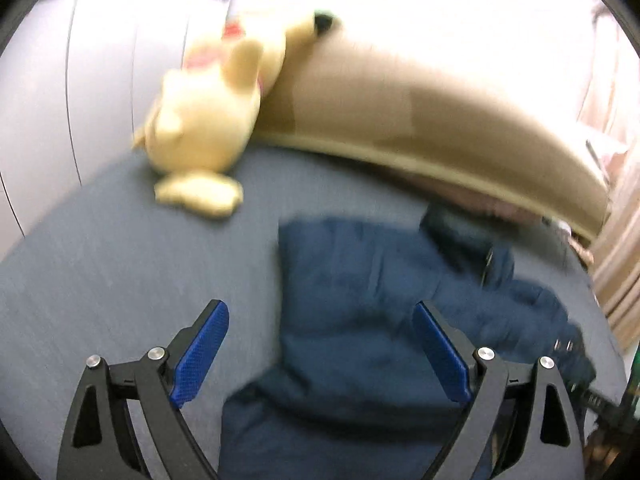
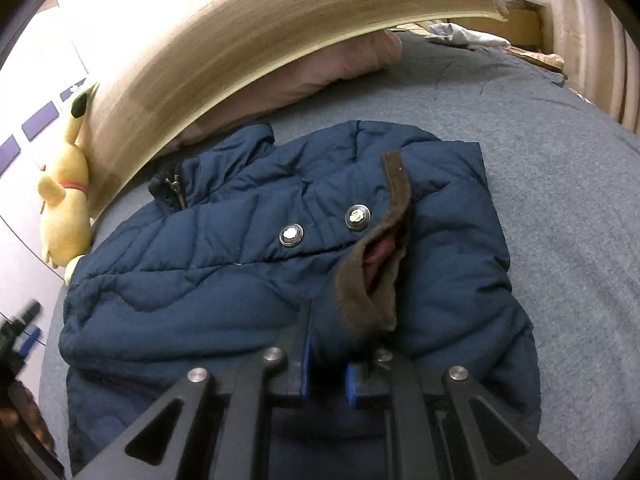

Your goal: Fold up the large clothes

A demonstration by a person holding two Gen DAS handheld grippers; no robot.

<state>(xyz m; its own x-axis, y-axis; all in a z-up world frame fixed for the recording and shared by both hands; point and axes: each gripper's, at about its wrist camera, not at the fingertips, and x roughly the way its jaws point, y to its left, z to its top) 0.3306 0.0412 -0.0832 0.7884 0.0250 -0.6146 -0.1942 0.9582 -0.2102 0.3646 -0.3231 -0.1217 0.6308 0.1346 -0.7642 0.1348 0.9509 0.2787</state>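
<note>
Item: navy quilted jacket (image 2: 248,264), lying on a grey bed sheet (image 2: 540,184), centre of the right wrist view; in the left wrist view it (image 1: 360,300) fills the lower middle and runs toward 4 o'clock. Two metal snap buttons (image 2: 291,236) face up near its middle. Brown-trimmed cuff or collar opening (image 2: 376,276), reddish lining inside, just at 3 o'clock of the buttons. Zip end at 10 o'clock of the garment.

Right gripper (image 2: 326,364): blue pads drawn close together, clamped on a fold of the jacket just below the brown trim.

Left gripper (image 1: 320,344): fingers spread wide, nothing between them; it hovers over the jacket's edge and the sheet. View blurred.

Surroundings: wooden headboard (image 2: 240,40) at 12 o'clock; pink pillow (image 2: 340,64) beneath it; yellow plush toy (image 1: 208,120) at 10 o'clock against the headboard.
</note>
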